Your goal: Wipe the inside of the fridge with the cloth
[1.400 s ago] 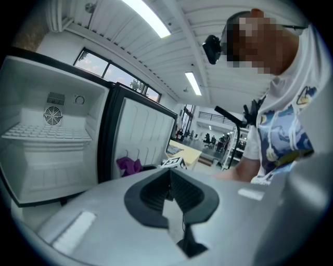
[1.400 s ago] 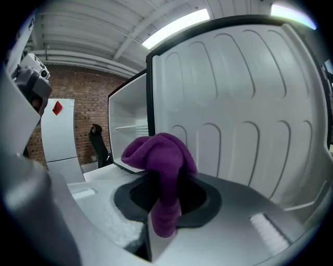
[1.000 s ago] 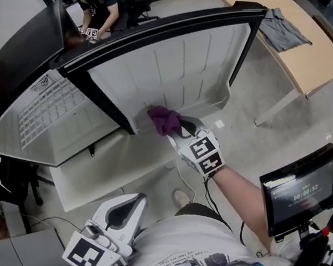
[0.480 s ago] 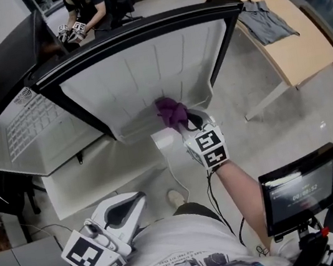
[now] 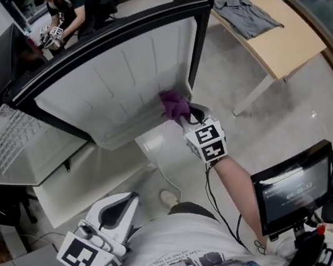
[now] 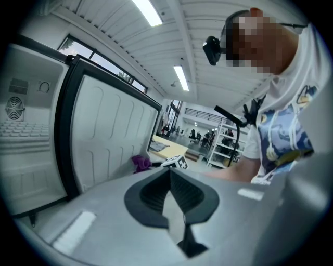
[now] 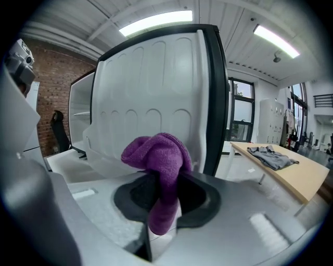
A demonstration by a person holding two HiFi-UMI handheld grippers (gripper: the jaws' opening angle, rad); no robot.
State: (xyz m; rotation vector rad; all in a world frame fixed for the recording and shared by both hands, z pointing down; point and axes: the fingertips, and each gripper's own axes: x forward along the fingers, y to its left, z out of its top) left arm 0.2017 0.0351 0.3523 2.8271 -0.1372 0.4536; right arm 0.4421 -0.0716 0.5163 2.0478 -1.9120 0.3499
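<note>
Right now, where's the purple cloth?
Centre of the head view: the purple cloth is clamped in the right gripper, at the lower right of the open fridge door's white inner panel, beside its black edge.

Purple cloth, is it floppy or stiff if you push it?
Probably floppy: the purple cloth bunches and droops where the right gripper pinches it. Likely light and squashy, so it should flatten against the fridge door.
</note>
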